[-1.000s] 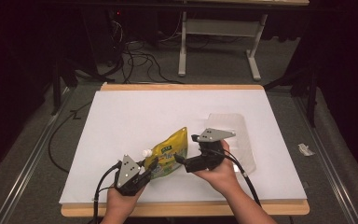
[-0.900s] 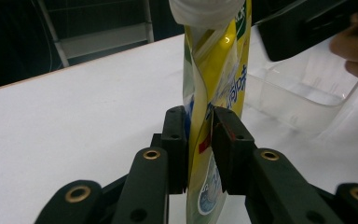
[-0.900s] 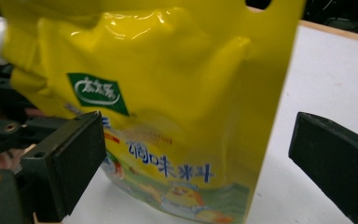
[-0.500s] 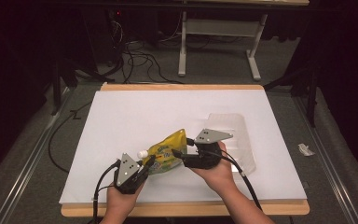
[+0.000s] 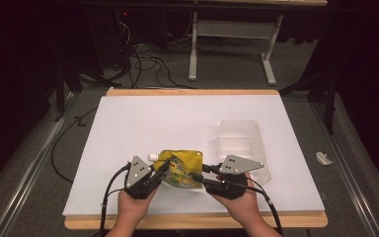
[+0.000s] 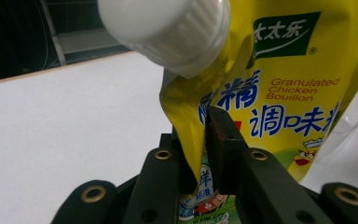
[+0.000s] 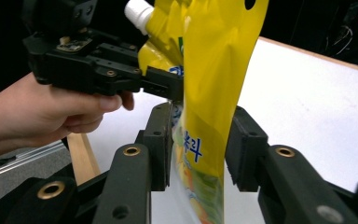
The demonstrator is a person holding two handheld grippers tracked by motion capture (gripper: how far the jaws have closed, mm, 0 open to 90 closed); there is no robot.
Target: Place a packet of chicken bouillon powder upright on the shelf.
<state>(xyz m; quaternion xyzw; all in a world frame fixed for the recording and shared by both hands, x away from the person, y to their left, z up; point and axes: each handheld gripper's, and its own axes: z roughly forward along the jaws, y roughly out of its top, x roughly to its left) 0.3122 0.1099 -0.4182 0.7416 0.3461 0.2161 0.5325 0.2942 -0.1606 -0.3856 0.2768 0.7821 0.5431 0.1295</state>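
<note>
A yellow bouillon pouch [image 5: 181, 168] with a white screw cap [image 5: 153, 157] is held up between the two grippers near the table's front edge. My left gripper [image 5: 159, 172] is shut on the pouch's folded edge [image 6: 186, 121] just below the cap [image 6: 168, 28]; its jaws have just eased open slightly, with the edge still pinched between them [image 6: 204, 140]. My right gripper [image 5: 201, 177] has just been closing on the pouch's opposite side [image 7: 205, 140], and its pads [image 7: 161, 135] now press on the pouch. In the right gripper view the left gripper [image 7: 170, 88] grips the pouch higher up.
A clear plastic tray [image 5: 239, 143] lies on the white tabletop [image 5: 177, 118] just right of the grippers. The wooden front edge [image 5: 192, 221] runs under the person's hands. Cables and a white metal stand [image 5: 229, 44] are on the floor beyond the table.
The right gripper has moved left onto the pouch and its jaws have closed around it. The pouch has swung down to hang between the two grippers. The left hand has stayed nearly in place.
</note>
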